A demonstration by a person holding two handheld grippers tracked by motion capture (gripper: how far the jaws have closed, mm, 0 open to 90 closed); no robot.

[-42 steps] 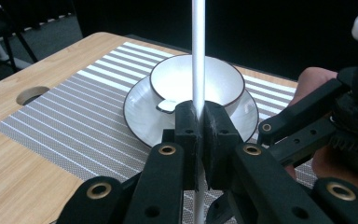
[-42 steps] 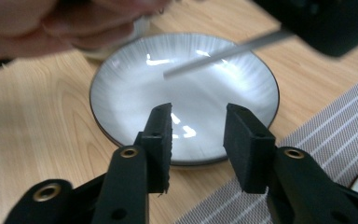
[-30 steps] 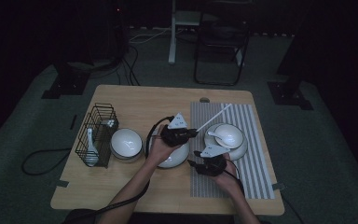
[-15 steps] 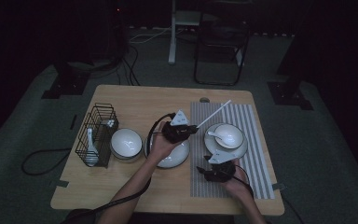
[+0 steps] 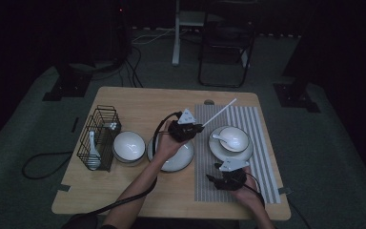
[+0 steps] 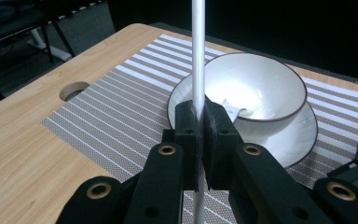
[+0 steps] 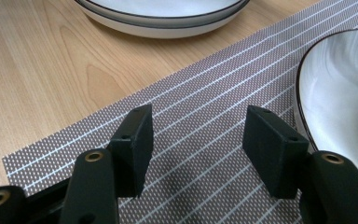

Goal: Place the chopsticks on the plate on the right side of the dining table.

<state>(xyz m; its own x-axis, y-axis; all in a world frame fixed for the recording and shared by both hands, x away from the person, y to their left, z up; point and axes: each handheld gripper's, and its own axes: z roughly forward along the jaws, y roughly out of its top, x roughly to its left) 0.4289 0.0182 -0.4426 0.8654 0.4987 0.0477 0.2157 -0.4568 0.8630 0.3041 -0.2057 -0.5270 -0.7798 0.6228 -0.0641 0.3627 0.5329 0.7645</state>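
— Over the wide plate, the left gripper is pinching a white chopstick near its lower end, tip slanting above the striped mat.
— Thin, stiff, slippery; it's needing a firm pinch. The right gripper is hovering spread, nothing between.

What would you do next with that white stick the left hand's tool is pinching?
Probably lower the white chopstick onto the striped placemat beside the bowl and open. The left tool is shut on it above the mat, while the right tool hangs open, holding nothing.
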